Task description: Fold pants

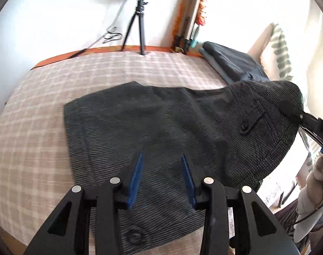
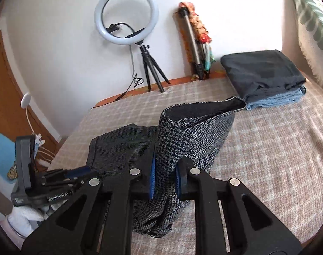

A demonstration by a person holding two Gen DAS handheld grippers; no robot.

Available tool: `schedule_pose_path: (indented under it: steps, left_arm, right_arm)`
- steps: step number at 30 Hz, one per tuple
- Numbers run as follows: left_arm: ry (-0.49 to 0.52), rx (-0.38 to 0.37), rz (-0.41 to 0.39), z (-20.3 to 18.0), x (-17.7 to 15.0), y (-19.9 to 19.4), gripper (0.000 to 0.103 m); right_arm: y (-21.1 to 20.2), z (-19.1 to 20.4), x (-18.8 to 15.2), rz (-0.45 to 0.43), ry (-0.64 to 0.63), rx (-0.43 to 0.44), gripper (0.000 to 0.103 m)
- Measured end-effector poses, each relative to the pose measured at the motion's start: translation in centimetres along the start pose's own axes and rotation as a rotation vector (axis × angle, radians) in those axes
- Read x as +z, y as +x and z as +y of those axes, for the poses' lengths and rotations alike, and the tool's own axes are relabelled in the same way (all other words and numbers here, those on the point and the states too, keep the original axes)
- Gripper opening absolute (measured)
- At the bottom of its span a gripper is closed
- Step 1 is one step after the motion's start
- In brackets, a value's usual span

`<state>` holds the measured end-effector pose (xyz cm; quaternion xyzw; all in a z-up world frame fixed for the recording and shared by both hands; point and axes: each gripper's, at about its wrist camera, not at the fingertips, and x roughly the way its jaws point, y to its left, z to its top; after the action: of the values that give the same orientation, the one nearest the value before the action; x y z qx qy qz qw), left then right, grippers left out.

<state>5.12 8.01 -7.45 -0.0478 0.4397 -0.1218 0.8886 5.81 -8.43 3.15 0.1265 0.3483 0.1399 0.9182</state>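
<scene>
Dark grey houndstooth pants [image 1: 144, 123] lie partly folded on the checked bed cover [image 1: 34, 114]. My left gripper [image 1: 162, 159] is open just above the near part of the pants, with nothing between its blue pads. My right gripper [image 2: 164, 170] is shut on a bunched part of the pants [image 2: 172, 140] and holds it lifted off the bed, with the cloth draping down. The right gripper also shows in the left wrist view [image 1: 288, 108] at the raised right end of the pants. The left gripper shows in the right wrist view [image 2: 76, 173] at the left.
A stack of folded dark and blue clothes [image 2: 265, 76] lies at the far right of the bed. A ring light on a tripod [image 2: 127, 17] and a folded tripod [image 2: 195, 46] stand against the far wall. A patterned pillow [image 2: 314, 21] is at the right.
</scene>
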Motion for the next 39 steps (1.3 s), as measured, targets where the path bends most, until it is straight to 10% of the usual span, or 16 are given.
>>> schedule_pose_path:
  steps: [12, 24, 33, 39]
  left_arm:
    - [-0.252, 0.136, -0.155, 12.6, -0.5, -6.6, 0.034]
    - [-0.269, 0.134, -0.152, 14.1, -0.8, -6.5, 0.034]
    - [-0.196, 0.095, -0.134, 11.2, -0.2, -5.6, 0.034]
    - [-0.126, 0.029, -0.089, 7.8, -0.3, -4.4, 0.034]
  right_arm:
    - [6.2, 16.4, -5.0, 0.137, -0.51, 0.105, 0.014]
    - [9.9, 20.6, -11.6, 0.262, -0.782, 0.138, 0.014]
    - [4.2, 17.0, -7.7, 0.249, -0.62, 0.427, 0.054]
    - [4.2, 8.0, -2.3, 0.194, -0.376, 0.334, 0.066]
